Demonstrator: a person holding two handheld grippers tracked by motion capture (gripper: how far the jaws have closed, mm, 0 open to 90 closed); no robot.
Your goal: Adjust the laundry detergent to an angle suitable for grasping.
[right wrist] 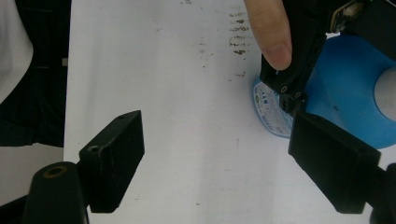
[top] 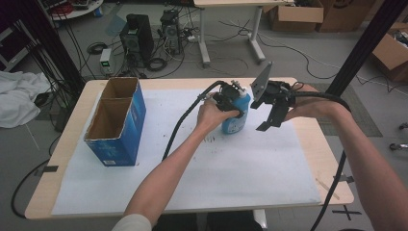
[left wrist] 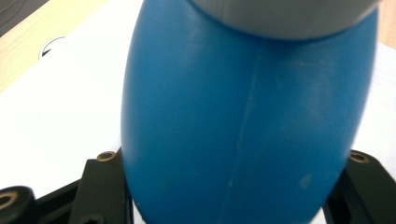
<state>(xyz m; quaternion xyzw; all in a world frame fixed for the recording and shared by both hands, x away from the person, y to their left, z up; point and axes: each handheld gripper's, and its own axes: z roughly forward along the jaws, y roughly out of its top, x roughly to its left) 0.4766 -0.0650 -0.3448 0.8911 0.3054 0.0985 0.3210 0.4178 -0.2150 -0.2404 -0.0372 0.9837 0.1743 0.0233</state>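
We see the blue bottle (top: 235, 118) upright on the white sheet (top: 192, 163), centre-right of high view. Left gripper (top: 230, 103) clamps it, jaws tight on both sides. Right gripper (top: 269, 118) just right of bottle, jaws wide apart, prob. not touching it. Blue box (top: 118, 122) far left.

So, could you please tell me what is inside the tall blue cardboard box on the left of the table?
The blue cardboard box stands open-topped with two compartments; only bare brown inner walls show. The compartment floors are hidden by the walls, so low-lying contents cannot be ruled out.
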